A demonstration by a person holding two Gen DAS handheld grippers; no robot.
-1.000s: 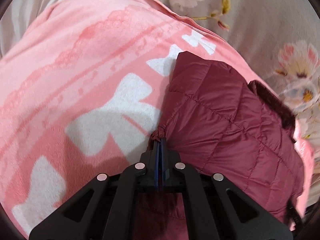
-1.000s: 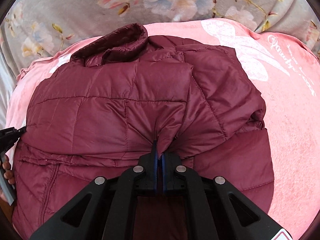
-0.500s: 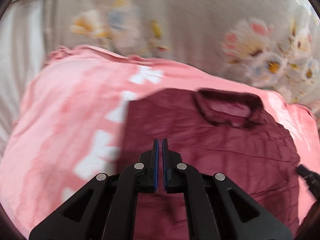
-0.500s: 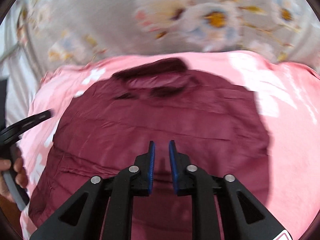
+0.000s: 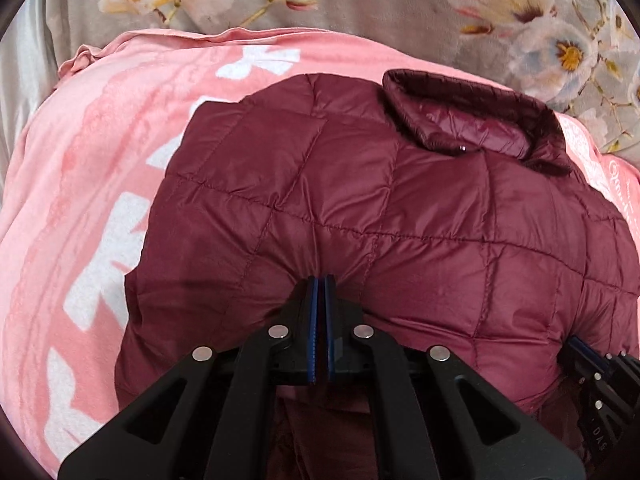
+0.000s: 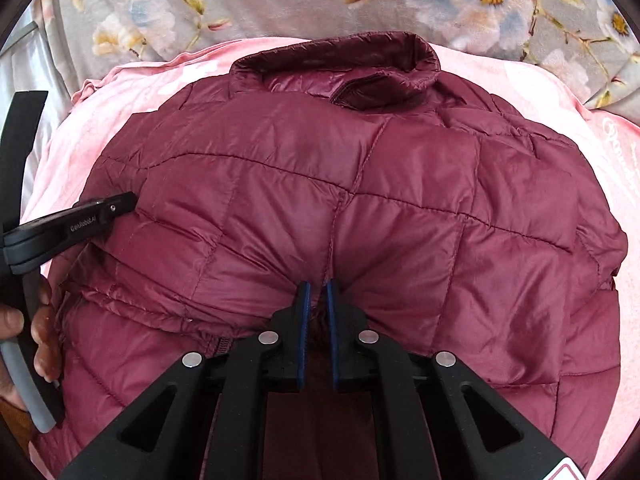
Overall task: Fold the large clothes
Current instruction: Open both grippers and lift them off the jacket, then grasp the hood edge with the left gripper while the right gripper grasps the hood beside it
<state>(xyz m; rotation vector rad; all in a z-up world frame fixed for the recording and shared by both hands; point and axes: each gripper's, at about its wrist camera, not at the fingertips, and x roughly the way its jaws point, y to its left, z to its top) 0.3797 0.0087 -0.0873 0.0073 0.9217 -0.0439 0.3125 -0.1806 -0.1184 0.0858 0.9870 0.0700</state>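
Pink blanket [image 5: 80, 200] under maroon jacket [image 5: 400, 208], tongs [image 5: 320, 280] at its near edge

Pink fleece blanket [image 5: 80, 184] spread flat over the bed, w/ white bow-like shapes down its left part & a darker pink lacy band beside them. White script lettering [image 6: 626, 160] near its right edge, too small to read. Far edge slightly ruffled at the left corner. Beyond it, grey floral sheet [image 5: 380, 4] w/ big pale blossoms, yellow centres, thin twigs. Pale plain fabric [image 5: 24, 48] at far left.
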